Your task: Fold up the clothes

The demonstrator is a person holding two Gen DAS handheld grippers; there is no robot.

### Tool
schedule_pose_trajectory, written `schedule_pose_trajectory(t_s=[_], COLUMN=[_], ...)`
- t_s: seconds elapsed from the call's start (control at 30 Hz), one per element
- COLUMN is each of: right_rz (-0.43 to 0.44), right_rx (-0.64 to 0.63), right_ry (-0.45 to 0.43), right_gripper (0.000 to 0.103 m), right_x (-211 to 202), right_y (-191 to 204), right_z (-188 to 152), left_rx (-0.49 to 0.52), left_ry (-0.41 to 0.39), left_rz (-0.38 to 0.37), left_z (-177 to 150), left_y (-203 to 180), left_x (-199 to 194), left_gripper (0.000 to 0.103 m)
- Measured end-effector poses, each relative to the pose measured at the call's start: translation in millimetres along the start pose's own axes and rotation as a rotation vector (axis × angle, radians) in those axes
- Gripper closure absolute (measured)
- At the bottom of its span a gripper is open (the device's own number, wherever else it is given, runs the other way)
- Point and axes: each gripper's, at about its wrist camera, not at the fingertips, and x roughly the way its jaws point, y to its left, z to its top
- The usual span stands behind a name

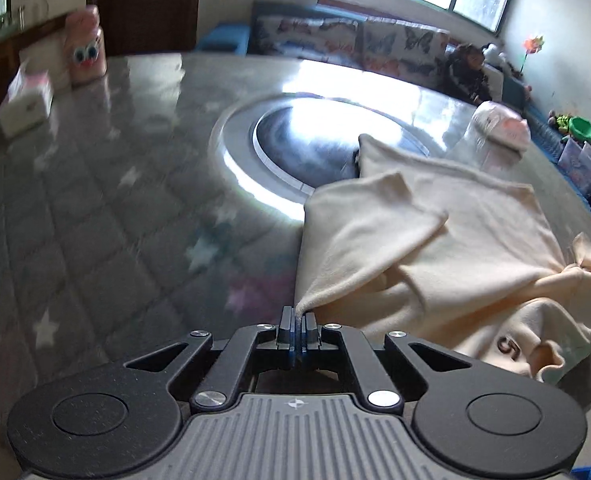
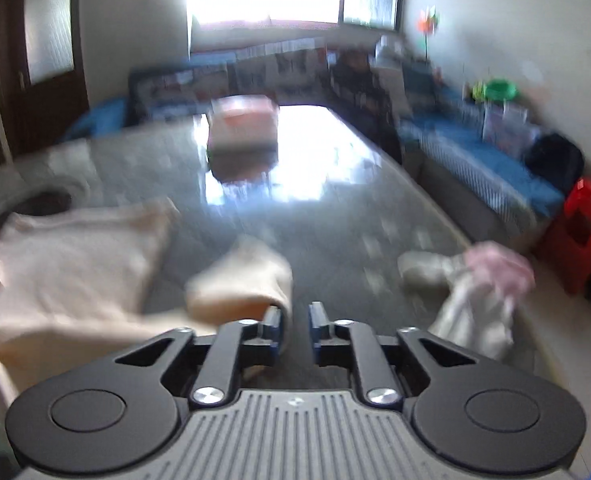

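Our left tongs (image 1: 298, 322) pinched the cream garment (image 1: 435, 240) lying rightward; our right tongs (image 2: 294, 322) gaped beside its sleeve (image 2: 243, 280).

Right wrist view is motion-blurred throughout: the box (image 2: 242, 130) at 12 o'clock on the table (image 2: 335, 216) shows no readable detail, and the pink-and-white cloth bundle (image 2: 477, 292) at 3 o'clock cannot be identified. In the left view, the cream garment (image 1: 435, 248) is cut off at the 4 o'clock edge; its dark lettering (image 1: 509, 346) is partly folded under.
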Motion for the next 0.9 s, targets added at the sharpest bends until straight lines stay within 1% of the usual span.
schedule_pose_trajectory(t_s=[0.03,0.1,0.13,0.2,0.27,0.3,0.4,0.43,0.53,0.63,0.67,0.77,0.9], right_rz=[-0.005,-0.015,-0.014,0.016,0.043,0.056,0.102,0.117,0.16,0.226,0.254,0.302,0.303], right_rx=[0.004,0.012,0.004,-0.043,-0.074,-0.089,-0.129,-0.135,-0.153,-0.187,-0.2,-0.225,-0.236], right_ry=[0.025,0.074,0.089,0.086,0.078,0.069,0.037,0.021,-0.019,-0.033,-0.03,0.0,0.051], right_gripper=[0.079,0.079,0.079,0.077,0.074,0.073,0.07,0.067,0.067,0.068,0.068,0.068,0.068], right_x=[0,1,0,-11,-21,-26,-37,-40,-39,-19,-8,25,74], right_y=[-5,-16,-19,-18,-17,-17,-7,-4,8,31,41,63,83], right_z=[-6,-17,-20,-18,-14,-12,0,5,22,42,47,62,75], left_rx=[0.001,0.02,0.034,0.068,0.092,0.099,0.111,0.114,0.144,0.182,0.185,0.196,0.213], left_ry=[0.009,0.006,-0.001,-0.022,-0.052,-0.065,-0.099,-0.108,-0.134,-0.145,-0.143,-0.125,-0.097], left_rz=[-0.004,-0.001,0.005,0.005,-0.006,-0.007,-0.01,-0.019,-0.043,-0.049,-0.047,-0.032,-0.017], left_z=[-2,-3,-3,-1,6,11,26,32,55,78,85,106,125], left_y=[2,3,2,0,-4,-6,-11,-12,-27,-45,-49,-60,-69], left_x=[-2,-8,-11,-19,-25,-27,-28,-25,-10,16,27,60,95], left_gripper=[0.094,0.076,0.072,0.062,0.055,0.053,0.051,0.051,0.051,0.051,0.051,0.051,0.052])
